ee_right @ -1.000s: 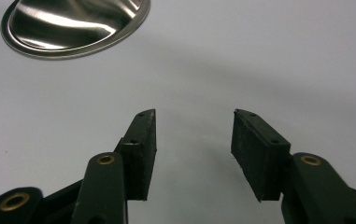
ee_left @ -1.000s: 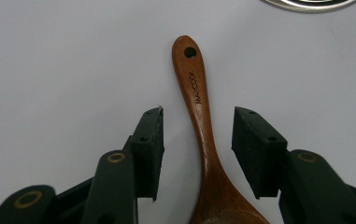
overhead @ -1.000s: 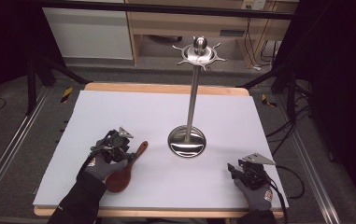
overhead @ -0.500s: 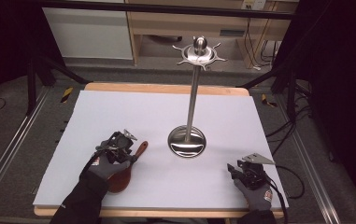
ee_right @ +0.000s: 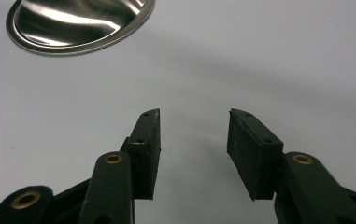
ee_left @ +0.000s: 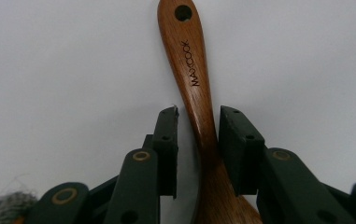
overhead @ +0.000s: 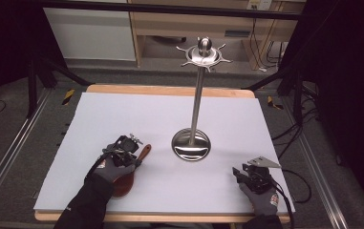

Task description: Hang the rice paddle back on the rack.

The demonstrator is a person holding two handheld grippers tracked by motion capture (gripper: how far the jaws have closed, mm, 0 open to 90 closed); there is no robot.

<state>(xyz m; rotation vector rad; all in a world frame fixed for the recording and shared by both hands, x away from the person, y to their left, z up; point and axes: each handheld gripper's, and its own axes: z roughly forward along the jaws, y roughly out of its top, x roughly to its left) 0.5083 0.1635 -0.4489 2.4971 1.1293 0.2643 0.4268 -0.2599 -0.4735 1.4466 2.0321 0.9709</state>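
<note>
On the white-covered table (overhead: 122,114), the brown wooden spoon (ee_left: 198,93) lies near the left edge, its long handle running straight out between the left gripper (ee_left: 198,122) jaws, which have just been closing and flank its neck without clamping, while the right gripper (ee_right: 193,122) waits with jaws apart and empty.

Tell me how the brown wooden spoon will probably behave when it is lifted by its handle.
The brown wooden spoon looks solid, so it should stay stiff. Its handle narrows and looks smooth where the left hand-held gripper straddles it, so it may slip or pivot. The wider bowl lies behind the grip, so that end would probably droop.
</note>
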